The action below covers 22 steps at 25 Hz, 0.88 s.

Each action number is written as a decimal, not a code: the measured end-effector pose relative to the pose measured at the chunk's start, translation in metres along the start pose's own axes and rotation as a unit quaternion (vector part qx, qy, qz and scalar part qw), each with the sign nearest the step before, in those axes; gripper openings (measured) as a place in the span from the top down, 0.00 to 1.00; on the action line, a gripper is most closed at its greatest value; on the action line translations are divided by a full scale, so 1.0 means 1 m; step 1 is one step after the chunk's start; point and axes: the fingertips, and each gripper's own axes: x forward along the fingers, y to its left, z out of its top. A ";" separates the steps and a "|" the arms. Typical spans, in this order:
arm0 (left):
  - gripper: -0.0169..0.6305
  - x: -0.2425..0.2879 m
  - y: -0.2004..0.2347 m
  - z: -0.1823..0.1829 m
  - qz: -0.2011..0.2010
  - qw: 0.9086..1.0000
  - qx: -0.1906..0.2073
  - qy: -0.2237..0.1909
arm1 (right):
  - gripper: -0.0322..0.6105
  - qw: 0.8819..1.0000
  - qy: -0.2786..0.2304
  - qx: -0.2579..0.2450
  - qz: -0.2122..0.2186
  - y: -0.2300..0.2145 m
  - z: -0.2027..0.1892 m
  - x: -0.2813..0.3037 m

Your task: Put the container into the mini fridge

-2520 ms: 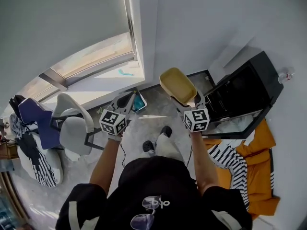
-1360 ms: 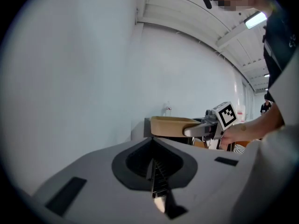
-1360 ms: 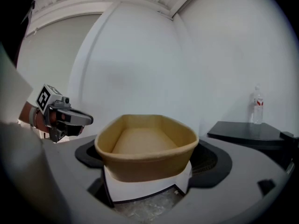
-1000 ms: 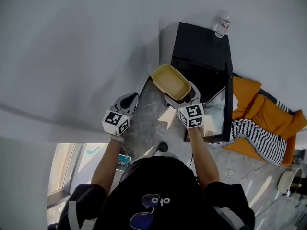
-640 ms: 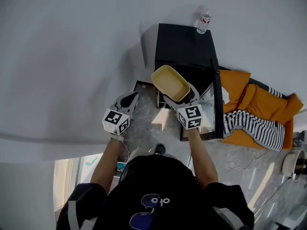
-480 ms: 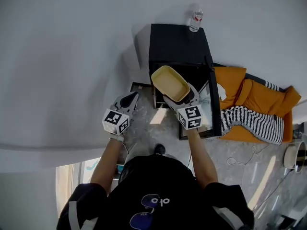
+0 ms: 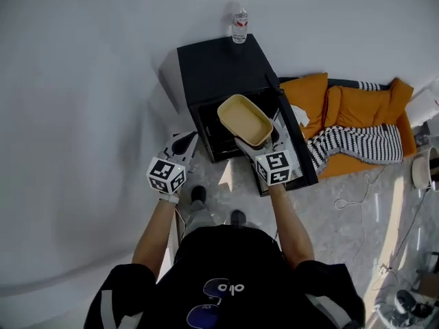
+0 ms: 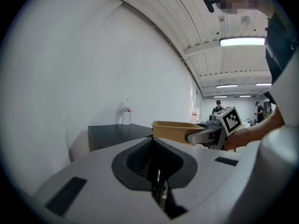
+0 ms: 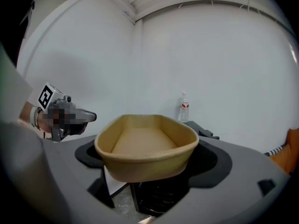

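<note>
Container: tan oval tub, empty and open side up, held level in the air by your right gripper. From the head view it's hanging right over the open front of the mini fridge, so it's not in there yet.

Right gripper: your jaws are clamped onto the near end of the container. In the right gripper view the tub fills the whole gap between them, and you can see dark fridge racks just below it.

Left gripper: jaws are pressed together with nothing between them. You're holding it off to the left of the fridge, well apart from the container.

Mini fridge: black box on the floor, backed up against the white wall.

Door: swung wide open toward your right.

Bottle: clear plastic with a red label, standing upright on top of the fridge near the back edge.

Floor stuff: an orange cushion and a black-and-white striped cloth are lying just past the open door, on your right.

Feet: your shoes are on the grey floor, just in front of the fridge.
</note>
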 end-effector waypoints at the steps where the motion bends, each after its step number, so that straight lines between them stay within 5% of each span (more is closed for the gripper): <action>1: 0.97 0.008 0.004 0.002 -0.013 1.000 0.001 0.000 | 0.13 1.000 0.000 0.003 -0.013 -0.005 0.001 0.002; 12: 0.97 0.063 0.036 0.010 -0.115 0.993 0.004 0.006 | 0.13 0.993 0.011 0.022 -0.112 -0.029 0.004 0.021; 22: 0.97 0.081 0.038 0.003 -0.145 0.989 -0.005 0.014 | 0.13 0.989 0.017 0.033 -0.143 -0.041 -0.006 0.020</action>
